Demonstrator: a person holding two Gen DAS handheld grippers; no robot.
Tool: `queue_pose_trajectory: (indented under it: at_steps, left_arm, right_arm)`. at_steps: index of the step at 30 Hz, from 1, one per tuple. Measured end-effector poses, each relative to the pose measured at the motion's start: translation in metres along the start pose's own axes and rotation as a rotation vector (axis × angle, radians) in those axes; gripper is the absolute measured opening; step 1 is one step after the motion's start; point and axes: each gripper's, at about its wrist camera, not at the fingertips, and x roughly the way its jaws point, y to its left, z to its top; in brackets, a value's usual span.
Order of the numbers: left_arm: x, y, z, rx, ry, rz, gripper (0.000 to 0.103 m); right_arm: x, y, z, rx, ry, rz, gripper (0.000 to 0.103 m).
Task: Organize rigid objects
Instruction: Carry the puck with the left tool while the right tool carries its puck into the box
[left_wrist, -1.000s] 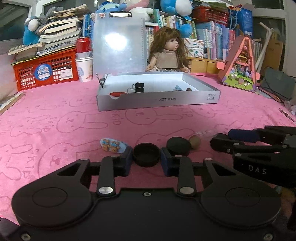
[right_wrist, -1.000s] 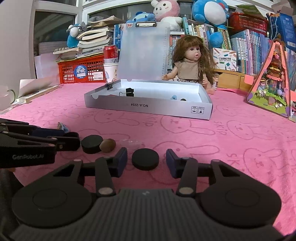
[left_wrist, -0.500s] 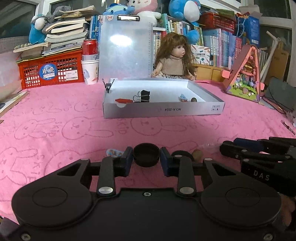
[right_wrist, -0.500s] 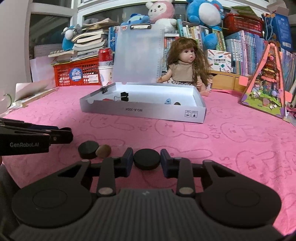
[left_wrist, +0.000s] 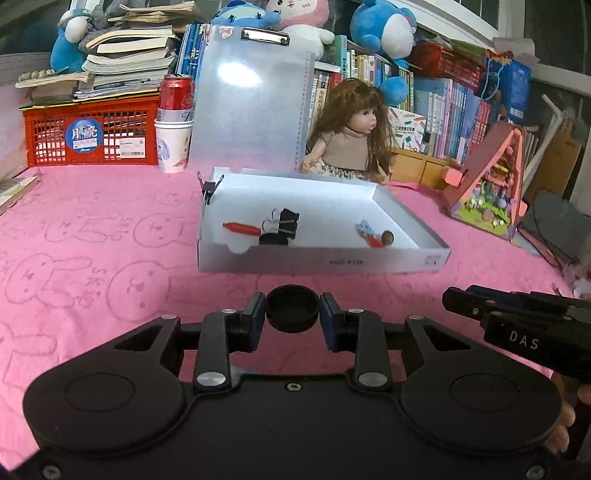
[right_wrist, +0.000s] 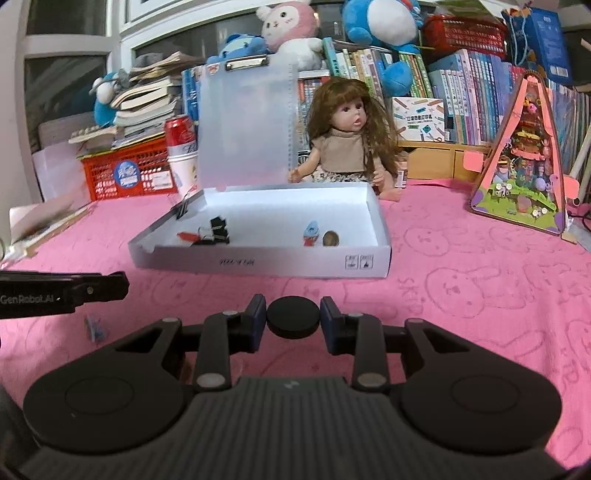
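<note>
Over the white box, keep both tongs squeezed on their black caps, then drop gently.

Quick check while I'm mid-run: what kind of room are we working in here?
Most likely a child's room or home study corner: a pink bunny-print cloth covers the table, plush toys and a doll sit behind it, and shelves of books line the back.
</note>
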Motion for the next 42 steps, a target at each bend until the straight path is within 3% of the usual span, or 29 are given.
queue_pose_trajectory:
  at_steps: [21,32,42]
  left_arm:
    - [0.074,0.023,0.08,-0.053,0.003,0.033,0.03]
    - [0.144,0.043,0.12,-0.065,0.099,0.075,0.03]
    - [0.178,0.039,0.121,-0.038,0.145,0.107,0.03]
  right_arm:
    - [0.062,-0.033,0.063,0.096,0.036,-0.03,0.037]
    - [0.118,-0.053,0.101,0.17,0.122,-0.019,0.037]
    - [0.161,-0.055,0.102,0.172,0.196,-0.059,0.037]
